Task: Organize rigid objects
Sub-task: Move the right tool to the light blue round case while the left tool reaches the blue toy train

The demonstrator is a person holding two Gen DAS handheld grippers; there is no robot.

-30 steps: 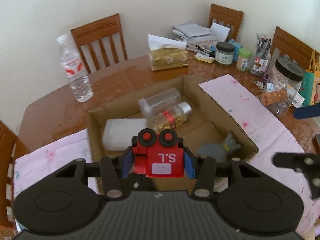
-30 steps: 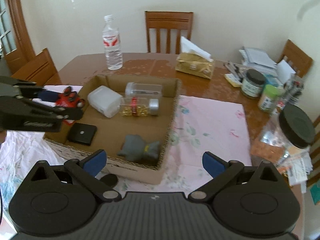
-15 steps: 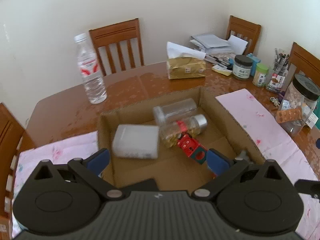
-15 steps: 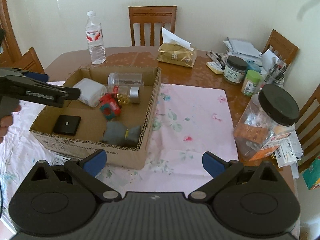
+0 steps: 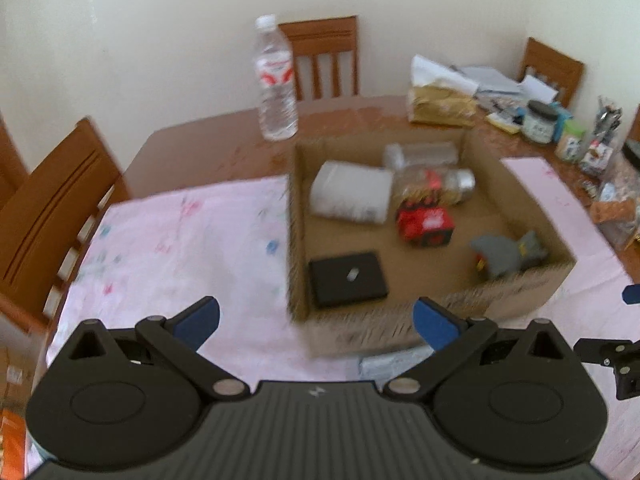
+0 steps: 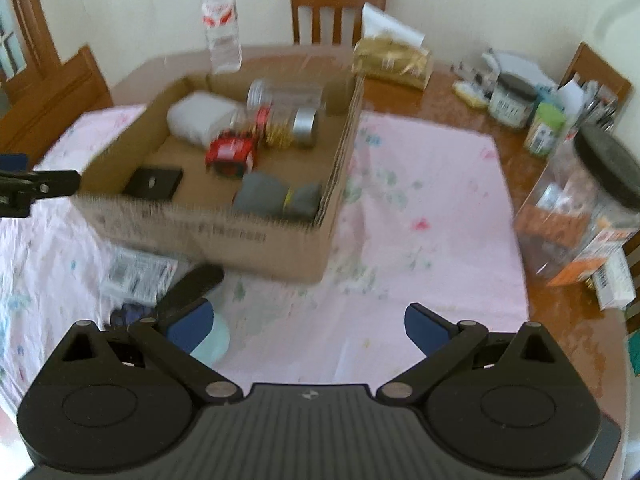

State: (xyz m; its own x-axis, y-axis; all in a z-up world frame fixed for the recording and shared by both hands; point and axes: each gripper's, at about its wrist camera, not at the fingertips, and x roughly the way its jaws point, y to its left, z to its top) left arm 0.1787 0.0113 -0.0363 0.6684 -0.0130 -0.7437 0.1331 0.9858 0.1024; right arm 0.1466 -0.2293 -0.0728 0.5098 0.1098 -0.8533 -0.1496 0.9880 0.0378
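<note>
A cardboard box point(image 5: 298, 240) on the pink cloth holds a red toy robot point(image 5: 426, 226), a white container point(image 5: 352, 196), a clear jar point(image 5: 420, 154), a jar of gold pieces point(image 5: 436, 186), a flat black case point(image 5: 348, 280) and a grey soft toy point(image 5: 508, 254). My left gripper point(image 5: 316, 320) stands open and empty before the box's near left corner. My right gripper point(image 6: 306, 322) is open too, low over the cloth in front of the box point(image 6: 200, 224). The red toy robot point(image 6: 232, 152) lies on its side mid-box.
Before the box lie a printed packet point(image 6: 136, 272), a black oblong piece point(image 6: 192, 284) and a pale green round thing point(image 6: 212, 344). A big black-lidded jar point(image 6: 592, 200) stands at the right, a water bottle point(image 6: 222, 20) and tissue pack point(image 6: 394, 58) behind. Chairs ring the table.
My left gripper opened and let the red toy robot go; it now lies in the box. That gripper drew back toward the box's near left corner. My right gripper sank toward the cloth.
</note>
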